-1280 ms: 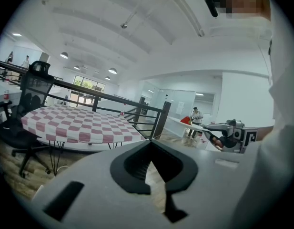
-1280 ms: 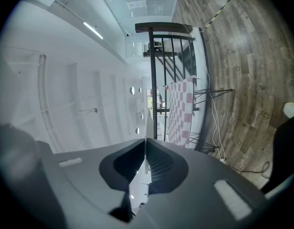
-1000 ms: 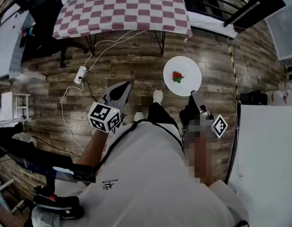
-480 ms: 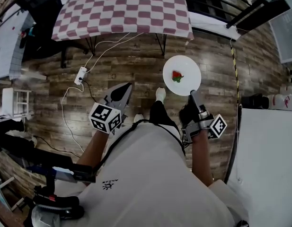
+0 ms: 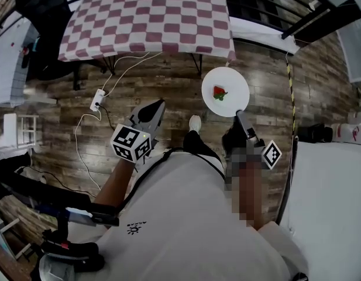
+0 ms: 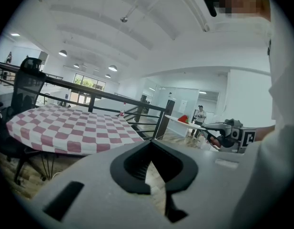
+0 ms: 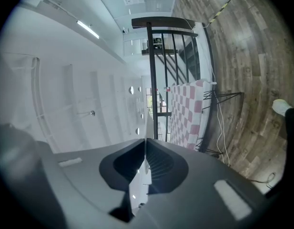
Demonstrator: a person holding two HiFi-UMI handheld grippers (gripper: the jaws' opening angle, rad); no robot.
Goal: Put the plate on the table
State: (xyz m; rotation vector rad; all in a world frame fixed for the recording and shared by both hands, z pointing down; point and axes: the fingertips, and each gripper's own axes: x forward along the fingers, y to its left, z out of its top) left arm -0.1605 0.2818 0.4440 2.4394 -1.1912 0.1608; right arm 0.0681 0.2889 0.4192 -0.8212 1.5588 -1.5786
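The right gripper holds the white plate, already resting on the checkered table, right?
Not quite. The right gripper does hold the white plate by its rim, but the plate is not on the checkered table: the head view shows it over the wooden floor, short of the table.

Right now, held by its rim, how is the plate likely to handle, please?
The plate looks rigid: it lies flat though the right claw pinches only its rim. Gripped at one edge, it may twist if swung. The small red food on it looks loose and could slide if it tilts.
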